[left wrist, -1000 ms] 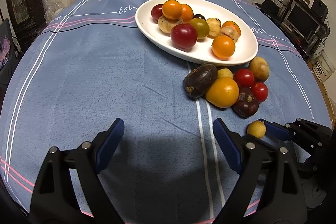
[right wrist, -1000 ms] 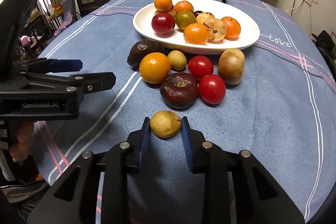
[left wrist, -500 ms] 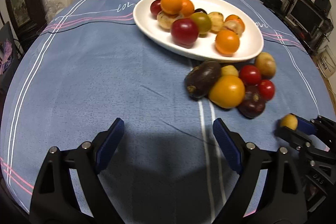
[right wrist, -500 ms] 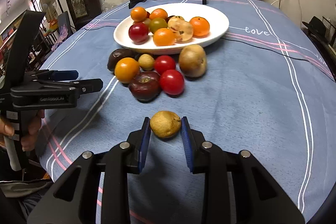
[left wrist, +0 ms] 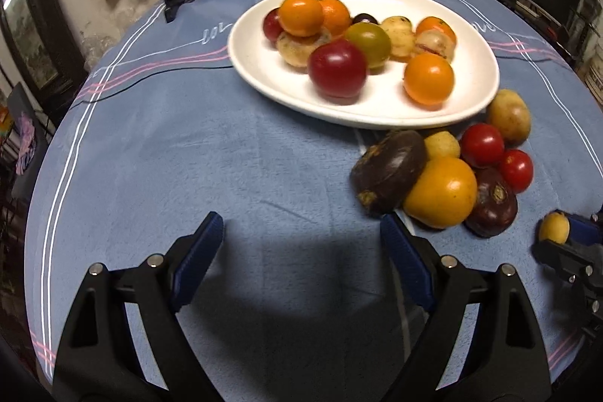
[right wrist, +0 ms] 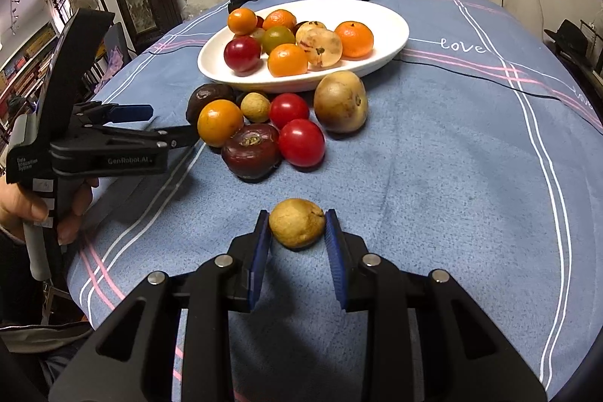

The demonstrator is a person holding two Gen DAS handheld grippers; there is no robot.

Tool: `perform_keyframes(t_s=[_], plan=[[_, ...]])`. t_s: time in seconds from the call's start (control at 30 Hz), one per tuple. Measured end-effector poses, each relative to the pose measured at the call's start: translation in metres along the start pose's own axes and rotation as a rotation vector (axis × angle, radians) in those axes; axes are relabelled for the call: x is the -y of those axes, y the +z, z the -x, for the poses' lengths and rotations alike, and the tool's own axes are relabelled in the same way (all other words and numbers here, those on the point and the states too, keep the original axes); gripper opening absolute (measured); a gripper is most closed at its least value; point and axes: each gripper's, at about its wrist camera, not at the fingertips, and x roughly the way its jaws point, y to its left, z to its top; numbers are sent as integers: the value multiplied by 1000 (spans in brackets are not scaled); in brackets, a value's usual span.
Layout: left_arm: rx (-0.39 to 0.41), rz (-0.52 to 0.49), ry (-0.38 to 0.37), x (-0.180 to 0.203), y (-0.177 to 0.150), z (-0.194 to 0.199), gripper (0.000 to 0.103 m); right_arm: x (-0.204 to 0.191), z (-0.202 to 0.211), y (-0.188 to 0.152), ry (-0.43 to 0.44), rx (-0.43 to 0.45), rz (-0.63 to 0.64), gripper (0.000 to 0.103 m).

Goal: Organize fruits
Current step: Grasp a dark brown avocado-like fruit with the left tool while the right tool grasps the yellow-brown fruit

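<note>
Blue rubber pads line both tools. Nearest in the right wrist view, the right tool (right wrist: 297, 226) is clenched on a small tan fruit (right wrist: 296, 222), both pads pressed against its sides. The fruit is seen over the blue striped cloth of the bench (right wrist: 433, 176), and whether it touches the cloth cannot be told. Its long axis runs across, from one pad to the other, with a small pointed end towards the right pad.

In the left wrist view, the left tool (left wrist: 301, 243) is spread wide and holds nothing; only bare cloth and shadow are seen between its pads. Its right finger reaches close to a dark purple fruit (left wrist: 390, 170).

Beyond the held fruit, a cluster is laid on the cloth: a maroon fruit (right wrist: 250, 151), two red tomatoes (right wrist: 301, 142), an orange fruit (right wrist: 219, 122), a small yellowish fruit (right wrist: 255, 107) and a large brown fruit (right wrist: 341, 101). Just behind them a white oval dish (right wrist: 392, 25) is piled with orange, red, green and pale fruits.

Only the right wrist view shows the person's hand (right wrist: 22, 202) wrapped around the left tool's handle, and the word "love" on the cloth. Only the left wrist view shows the right tool from the side, at the far right edge, with the tan fruit at its tip, well clear of the cluster.
</note>
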Motion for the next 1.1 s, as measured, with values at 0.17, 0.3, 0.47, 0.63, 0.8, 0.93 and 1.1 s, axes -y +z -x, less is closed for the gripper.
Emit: perform_keyframes(t_s=[0.17, 0.3, 0.47, 0.63, 0.8, 0.93, 1.1], plan=[[9, -42, -26, 6, 1, -1, 86, -1, -2, 2, 3, -3, 4, 30], [14, -68, -74, 10, 11, -5, 59, -2, -3, 2, 3, -3, 6, 30], [18, -102, -118, 20, 18, -8, 29, -1, -3, 2, 1, -5, 6, 30], [22, -78, -143, 19, 12, -5, 27, -1, -2, 3, 2, -5, 5, 30], [35, -50, -179, 13, 2, 11, 27, -1, 1, 4, 2, 7, -1, 30], [56, -46, -196, 12, -2, 25, 27, -1, 6, 6, -3, 21, -2, 30], [101, -43, -220, 11, 2, 46, 27, -1, 13, 11, -9, 44, 2, 30]])
